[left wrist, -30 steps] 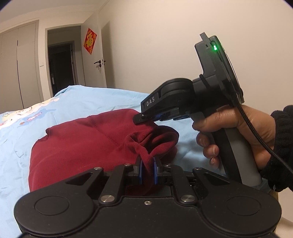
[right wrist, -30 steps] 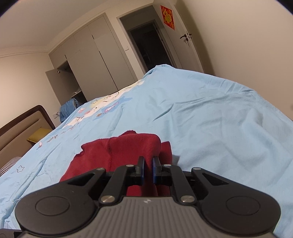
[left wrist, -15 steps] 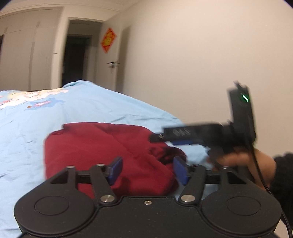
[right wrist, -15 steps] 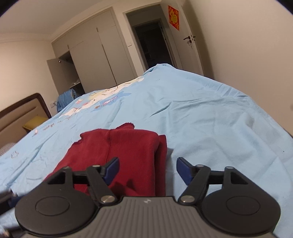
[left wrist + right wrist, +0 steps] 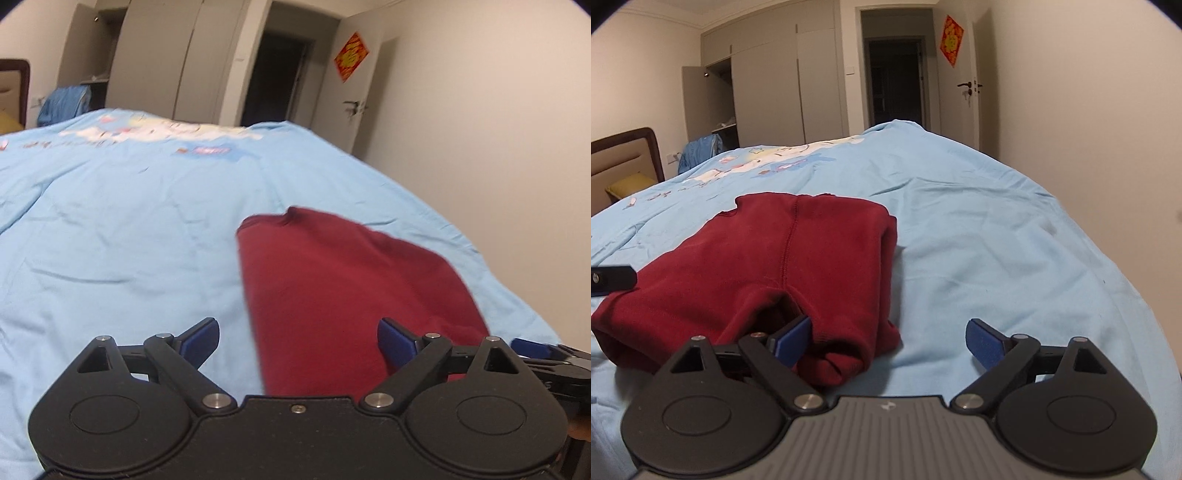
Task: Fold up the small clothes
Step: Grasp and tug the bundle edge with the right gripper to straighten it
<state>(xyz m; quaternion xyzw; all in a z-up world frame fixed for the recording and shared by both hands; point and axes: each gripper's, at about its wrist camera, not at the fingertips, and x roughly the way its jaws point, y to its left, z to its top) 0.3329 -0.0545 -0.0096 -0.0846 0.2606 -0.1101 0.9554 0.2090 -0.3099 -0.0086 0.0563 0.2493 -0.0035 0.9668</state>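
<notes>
Left claw (image 5: pixel 297 341) was spread wide, low over the red garment (image 5: pixel 354 295). Right claw (image 5: pixel 888 341) was wide too, empty, level above the bed (image 5: pixel 997 240), its left finger (image 5: pixel 792 339) against the garment's near fold.

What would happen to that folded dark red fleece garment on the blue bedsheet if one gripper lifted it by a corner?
The folded dark red fleece garment would probably sag and unfold: its layers lie loose, and the edges bulge softly. It looks light, being small. Its fuzzy knit surface likely grips rather than slips. Both the left hand-held gripper and the right hand-held gripper stand open, holding nothing.
</notes>
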